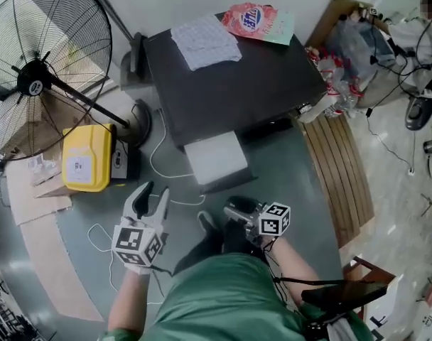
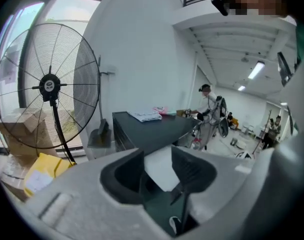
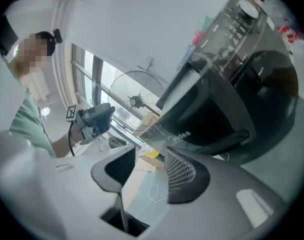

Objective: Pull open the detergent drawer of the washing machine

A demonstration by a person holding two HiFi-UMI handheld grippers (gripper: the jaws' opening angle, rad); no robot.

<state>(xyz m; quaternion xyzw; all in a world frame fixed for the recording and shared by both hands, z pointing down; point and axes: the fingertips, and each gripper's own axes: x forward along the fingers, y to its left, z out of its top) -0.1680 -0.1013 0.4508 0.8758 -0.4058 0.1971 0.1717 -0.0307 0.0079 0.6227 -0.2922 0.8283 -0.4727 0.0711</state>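
The dark washing machine (image 1: 237, 91) stands ahead of me in the head view. Its white detergent drawer (image 1: 216, 158) sticks out from the front at the left side. My left gripper (image 1: 150, 196) hovers open to the left of and short of the drawer, touching nothing. In the left gripper view the jaws (image 2: 157, 171) stand apart, with the white drawer (image 2: 162, 166) seen beyond the gap. My right gripper (image 1: 234, 208) sits just short of the drawer's front edge. Its jaws (image 3: 147, 166) are apart and empty, with only floor between them; the machine's round door (image 3: 227, 109) shows beyond.
A big floor fan (image 1: 38, 69) and a yellow container (image 1: 88, 158) stand at the left. A folded cloth (image 1: 205, 41) and a detergent bag (image 1: 255, 21) lie on the machine. A white cable (image 1: 163, 169) trails on the floor. Wooden slats (image 1: 340, 162) lie at the right.
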